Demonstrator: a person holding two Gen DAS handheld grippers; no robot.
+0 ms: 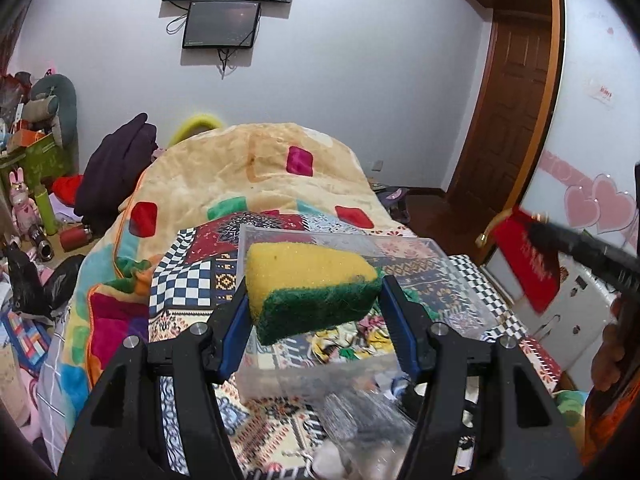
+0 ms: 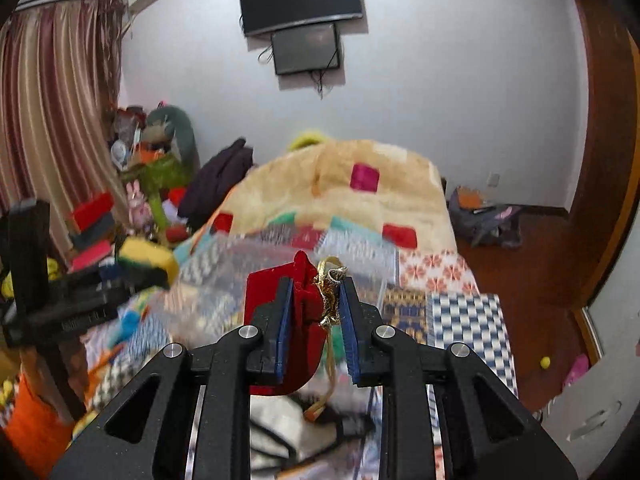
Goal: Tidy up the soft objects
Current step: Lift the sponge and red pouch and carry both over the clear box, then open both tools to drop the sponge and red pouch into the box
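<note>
My left gripper (image 1: pixel 314 292) is shut on a yellow and green sponge (image 1: pixel 308 284) and holds it in the air over a clear plastic box (image 1: pixel 460 292) on the bed. The box holds some colourful soft items (image 1: pixel 360 340). My right gripper (image 2: pixel 314 304) is shut on a red velvet pouch (image 2: pixel 292 320) with a gold drawstring (image 2: pixel 330 292). In the right wrist view the left gripper with the sponge (image 2: pixel 148 258) is at the left. In the left wrist view the red pouch (image 1: pixel 524 256) is at the right, beside the box.
The bed has a patchwork cover (image 1: pixel 192 280) and a folded cream blanket (image 1: pixel 256 176) beyond the box. A cluttered side table (image 1: pixel 36 200) stands left of the bed. A wooden door (image 1: pixel 508 120) and white cabinet (image 1: pixel 588 80) are to the right. Bags (image 2: pixel 484 216) lie on the floor.
</note>
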